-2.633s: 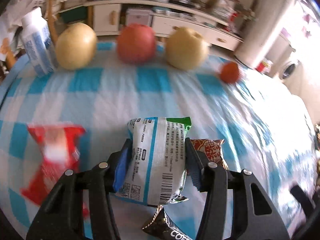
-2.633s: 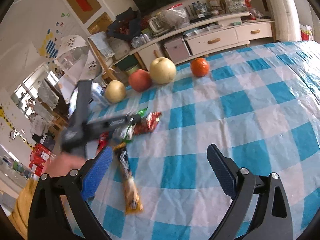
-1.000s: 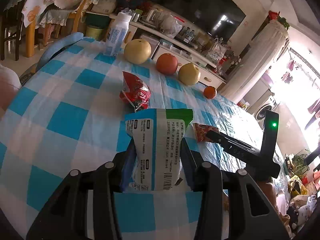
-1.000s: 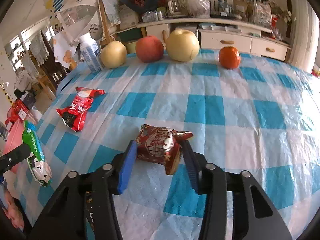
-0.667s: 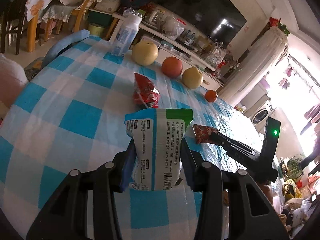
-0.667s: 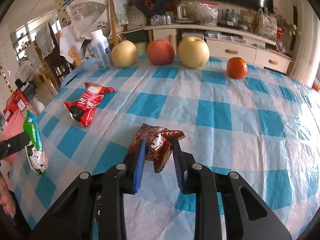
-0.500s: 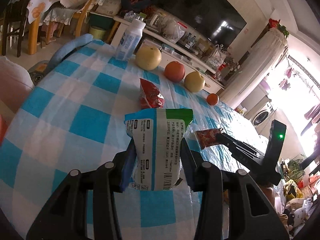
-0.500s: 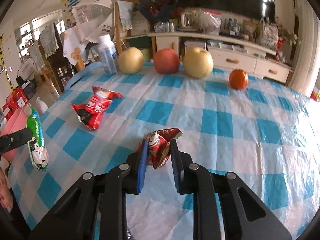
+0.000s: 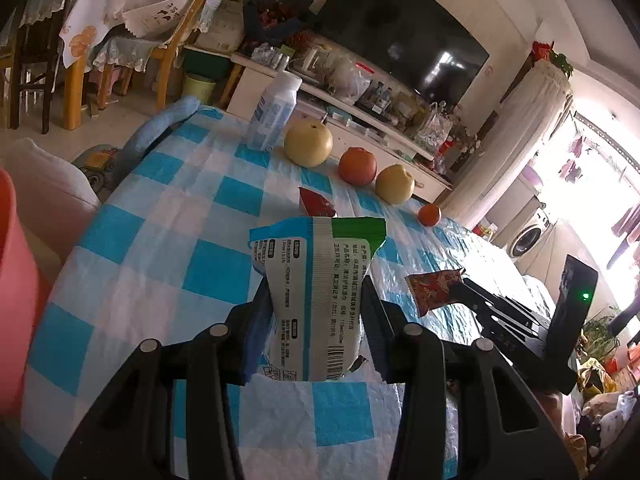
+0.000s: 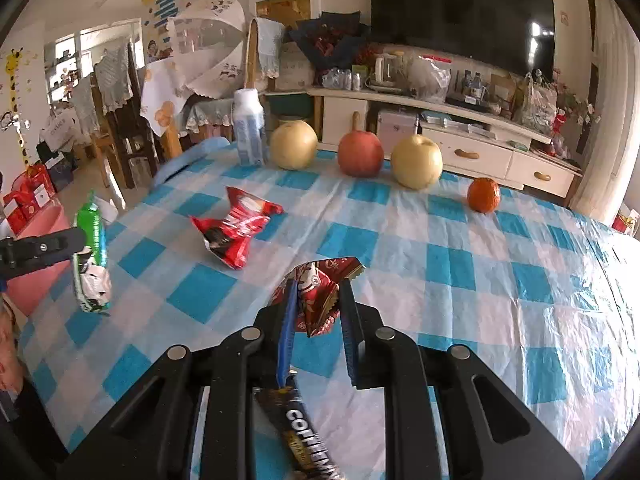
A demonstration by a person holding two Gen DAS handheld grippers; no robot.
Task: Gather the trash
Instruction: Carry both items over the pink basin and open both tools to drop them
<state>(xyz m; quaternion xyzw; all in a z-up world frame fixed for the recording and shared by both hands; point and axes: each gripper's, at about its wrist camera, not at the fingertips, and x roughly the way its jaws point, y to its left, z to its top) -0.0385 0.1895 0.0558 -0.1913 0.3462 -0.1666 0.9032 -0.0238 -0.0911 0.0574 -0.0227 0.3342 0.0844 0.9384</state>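
The tabletop [image 10: 460, 264], covered in a blue-and-white checked cloth, carries a row of fruit and a white bottle [image 10: 249, 130] along its far edge; these are not trash and should be left alone. A pink bin [image 9: 16, 300] stands just off the tabletop's left edge and is judged the likely drop point for both held items.

The left gripper [image 9: 316, 308] is clamped on a white, blue and green packet [image 9: 316, 280], held upright and clear of the cloth near the left edge of the tabletop. Keep this grip steady and carry the packet over the bin's rim before releasing.

The right gripper [image 10: 316, 300] has just been closing and now pinches a small crumpled red-brown wrapper [image 10: 316, 288] between its pads, lifted off the cloth. The wrapper is thin and light; judged risk: it may slip if the grip loosens in transit. Maintain pressure and move smoothly.

Two pieces remain on the tabletop: a red snack wrapper [image 10: 236, 228] lying flat toward the far left, and a dark coffee sachet [image 10: 304, 432] directly below the right gripper. Avoid dragging the sachet with the gripper body. Collect both after the current items are deposited.
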